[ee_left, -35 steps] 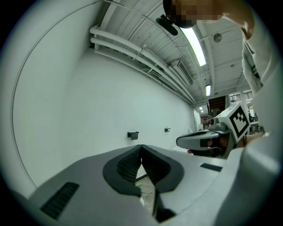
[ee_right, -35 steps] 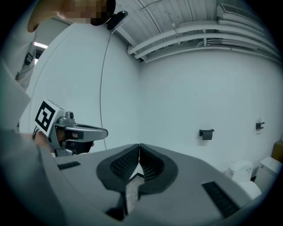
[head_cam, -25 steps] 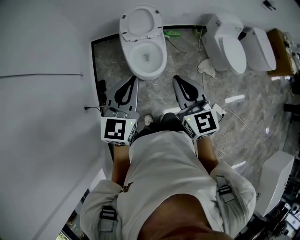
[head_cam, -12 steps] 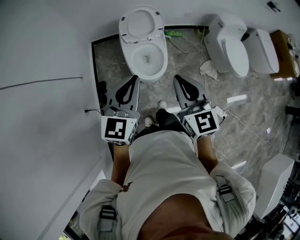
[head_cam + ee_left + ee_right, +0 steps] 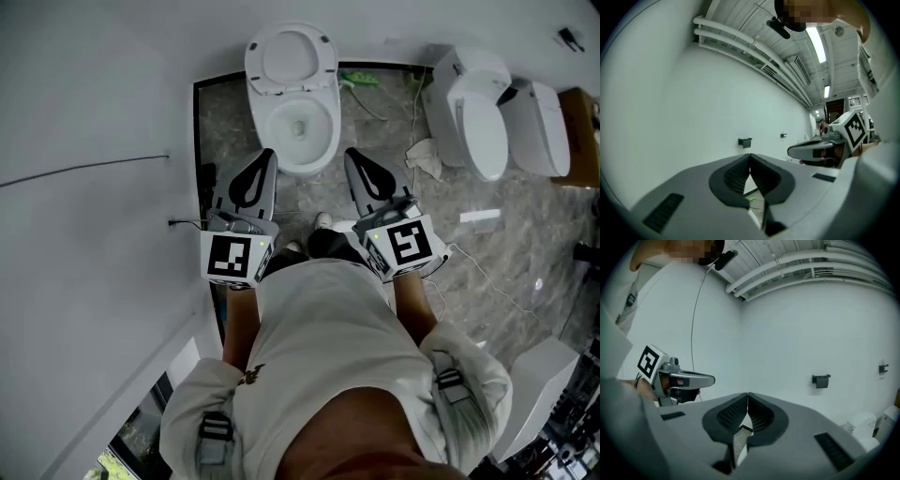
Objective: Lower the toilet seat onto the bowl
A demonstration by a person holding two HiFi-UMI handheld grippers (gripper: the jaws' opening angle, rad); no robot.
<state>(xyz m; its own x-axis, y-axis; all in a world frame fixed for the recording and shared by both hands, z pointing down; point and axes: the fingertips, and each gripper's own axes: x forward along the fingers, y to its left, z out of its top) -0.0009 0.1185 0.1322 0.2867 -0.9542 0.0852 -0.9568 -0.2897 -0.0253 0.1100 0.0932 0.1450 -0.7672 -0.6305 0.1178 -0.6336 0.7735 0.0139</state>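
In the head view a white toilet stands at the top middle against the wall. Its seat [image 5: 292, 58] is raised, leaning back over the open bowl [image 5: 300, 129]. My left gripper [image 5: 266, 154] is shut and empty, its tips just short of the bowl's front left. My right gripper [image 5: 351, 154] is shut and empty too, level with the bowl's front right. In the left gripper view the left gripper [image 5: 749, 155] points level at the white wall, jaws together. The right gripper [image 5: 747, 393] in its own view does likewise.
A white wall [image 5: 94, 141] runs close along the left. Two more white toilets [image 5: 478, 108] [image 5: 546, 127] stand at the right, with a crumpled cloth [image 5: 427, 157] and cables on the marble floor. A white box [image 5: 548, 375] sits at the lower right. A black bracket [image 5: 821, 380] hangs on the wall.
The person has stepped toward the toilet, and both grippers have advanced with them, side by side. The bowl now lies nearer their tips. Both stay shut.
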